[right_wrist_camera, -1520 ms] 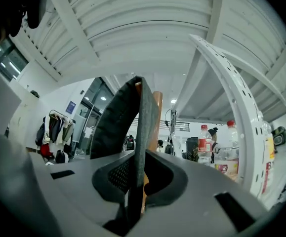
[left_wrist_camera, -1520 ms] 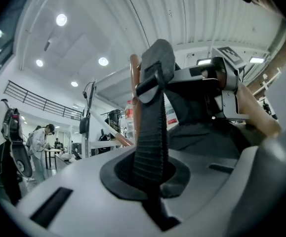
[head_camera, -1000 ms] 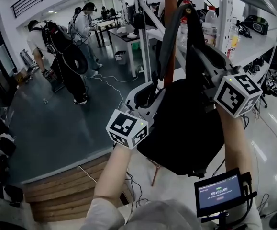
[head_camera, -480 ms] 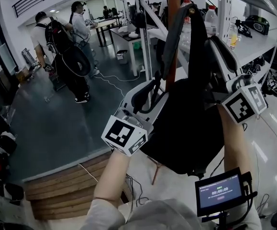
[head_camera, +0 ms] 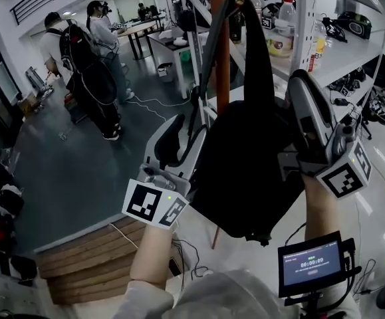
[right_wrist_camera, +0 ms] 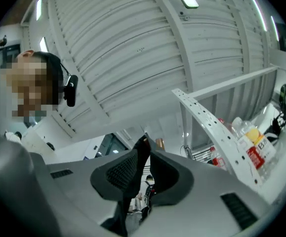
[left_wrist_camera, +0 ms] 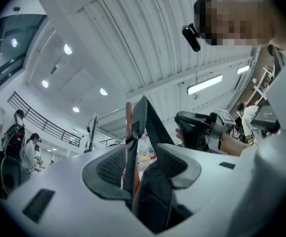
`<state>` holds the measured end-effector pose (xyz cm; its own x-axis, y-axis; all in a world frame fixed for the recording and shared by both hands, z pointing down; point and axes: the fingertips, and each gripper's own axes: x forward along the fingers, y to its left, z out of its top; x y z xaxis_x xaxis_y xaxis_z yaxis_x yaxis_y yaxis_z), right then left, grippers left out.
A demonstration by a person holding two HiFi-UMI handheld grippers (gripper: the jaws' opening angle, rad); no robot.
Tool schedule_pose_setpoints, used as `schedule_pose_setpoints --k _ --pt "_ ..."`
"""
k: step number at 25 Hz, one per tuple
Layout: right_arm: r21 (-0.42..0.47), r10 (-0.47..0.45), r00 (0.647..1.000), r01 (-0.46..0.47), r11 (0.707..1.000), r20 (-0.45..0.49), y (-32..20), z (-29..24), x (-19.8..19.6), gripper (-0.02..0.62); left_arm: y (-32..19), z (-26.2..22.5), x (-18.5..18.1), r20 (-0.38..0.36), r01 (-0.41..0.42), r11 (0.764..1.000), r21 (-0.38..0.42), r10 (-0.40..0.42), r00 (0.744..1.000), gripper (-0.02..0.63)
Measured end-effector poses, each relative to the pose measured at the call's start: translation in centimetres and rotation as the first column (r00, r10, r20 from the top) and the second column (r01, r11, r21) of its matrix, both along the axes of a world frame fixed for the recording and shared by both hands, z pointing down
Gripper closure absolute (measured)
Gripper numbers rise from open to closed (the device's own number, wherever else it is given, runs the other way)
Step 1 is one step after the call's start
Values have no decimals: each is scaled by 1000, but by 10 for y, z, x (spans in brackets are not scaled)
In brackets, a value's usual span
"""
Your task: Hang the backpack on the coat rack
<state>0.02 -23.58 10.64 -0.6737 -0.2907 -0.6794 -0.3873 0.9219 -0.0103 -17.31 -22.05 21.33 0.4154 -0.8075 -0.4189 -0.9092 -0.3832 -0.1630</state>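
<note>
Leftward, open floor [head_camera: 79, 178] beside hanging backpack [head_camera: 245, 158].

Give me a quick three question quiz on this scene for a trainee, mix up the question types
1. Multiple choice: what colour is the backpack? A red, B black, C white.
2. True or false: the backpack hangs clear of the floor.
3. Short answer: what passes between the jaws of the right tongs?

Key
1. B
2. True
3. A backpack strap
</note>
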Motion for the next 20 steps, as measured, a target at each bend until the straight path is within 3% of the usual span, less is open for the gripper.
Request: schedule_pose_setpoints --k 6,11,16,20 --pt "-35 -105 994 104 994 -30 34 56 -7 525 28 17 10 7 66 997 44 -67 998 420" --pt "-170 -120 991 108 980 -65 29 127 -16 525 34 64 13 -51 84 996 -18 -84 995 420" --pt "-258 -70 997 59 964 -35 18 171 4 525 34 109 21 -173 -28 990 -140 3 985 422" --pt "-300 -54 997 32 953 -63 16 195 3 526 32 132 43 -170 -98 975 -200 64 983 423"
